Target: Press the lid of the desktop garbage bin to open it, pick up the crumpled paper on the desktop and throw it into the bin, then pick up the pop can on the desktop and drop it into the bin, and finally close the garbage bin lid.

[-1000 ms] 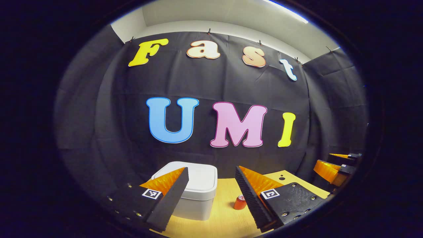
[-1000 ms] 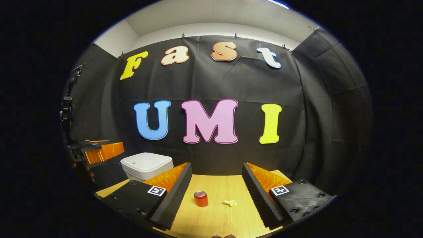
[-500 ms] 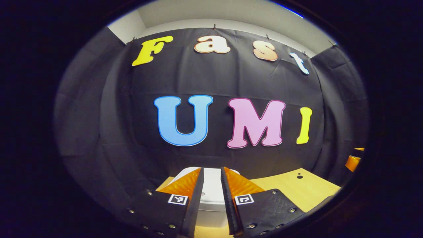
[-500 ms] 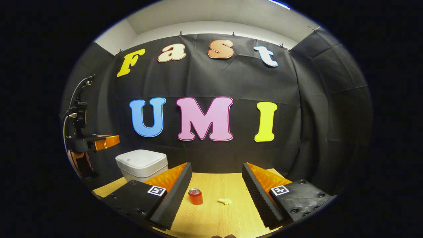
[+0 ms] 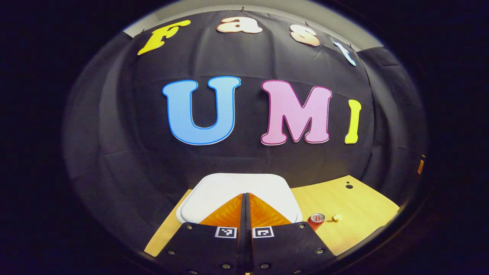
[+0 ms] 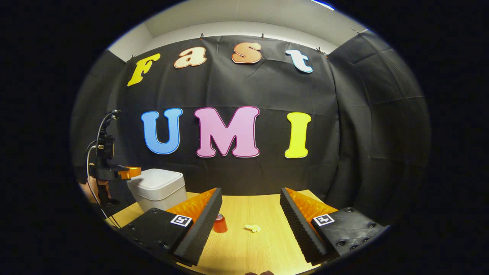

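Left gripper (image 5: 244, 196) fingers clenched together over the bin lid (image 5: 229, 187), right gripper (image 6: 250, 196) fingers released, pop can (image 6: 219, 224) beside its left finger

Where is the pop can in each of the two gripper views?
Left gripper view: the can stands low and right of centre on the table, just right of the bin, with the paper to its right.
Right gripper view: the can sits low, left of centre, partly behind that gripper's left finger.
Shared landmark: the white bin, left of the can in both.
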`<state>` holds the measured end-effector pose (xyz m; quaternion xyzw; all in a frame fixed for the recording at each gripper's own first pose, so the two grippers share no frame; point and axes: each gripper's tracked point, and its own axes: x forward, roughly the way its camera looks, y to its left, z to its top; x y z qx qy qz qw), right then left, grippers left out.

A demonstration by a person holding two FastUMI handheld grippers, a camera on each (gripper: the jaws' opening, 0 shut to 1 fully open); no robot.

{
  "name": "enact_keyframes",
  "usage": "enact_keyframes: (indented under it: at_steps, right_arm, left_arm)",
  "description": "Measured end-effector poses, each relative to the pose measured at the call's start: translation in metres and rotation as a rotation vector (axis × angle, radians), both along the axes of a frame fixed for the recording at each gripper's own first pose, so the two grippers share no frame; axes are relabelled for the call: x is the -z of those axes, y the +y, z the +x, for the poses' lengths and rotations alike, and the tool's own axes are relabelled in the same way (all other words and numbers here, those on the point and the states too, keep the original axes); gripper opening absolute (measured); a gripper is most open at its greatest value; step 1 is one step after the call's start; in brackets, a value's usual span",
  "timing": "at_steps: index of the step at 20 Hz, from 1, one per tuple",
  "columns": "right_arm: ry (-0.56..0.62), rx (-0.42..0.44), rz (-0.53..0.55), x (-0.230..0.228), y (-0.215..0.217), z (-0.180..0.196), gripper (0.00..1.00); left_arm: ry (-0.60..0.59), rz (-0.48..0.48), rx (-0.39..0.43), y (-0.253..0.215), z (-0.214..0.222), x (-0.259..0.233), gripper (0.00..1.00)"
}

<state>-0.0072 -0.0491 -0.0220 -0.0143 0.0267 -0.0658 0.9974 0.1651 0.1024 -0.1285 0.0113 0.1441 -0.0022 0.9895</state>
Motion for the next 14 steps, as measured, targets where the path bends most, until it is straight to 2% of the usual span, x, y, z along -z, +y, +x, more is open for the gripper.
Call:
enact_keyframes:
  at_steps: [6,14]
  right_arm:
    - [0.001,0.013,-0.010,-0.001,-0.003,-0.003,0.99]
    - [0.009,-0.038,-0.063,0.001,0.012,-0.002,0.98]
  left_arm:
    - [0.046,-0.016,-0.003,-0.001,0.007,0.015,0.01]
    - [0.061,-0.026,-0.004,0.004,0.007,0.026,0.01]
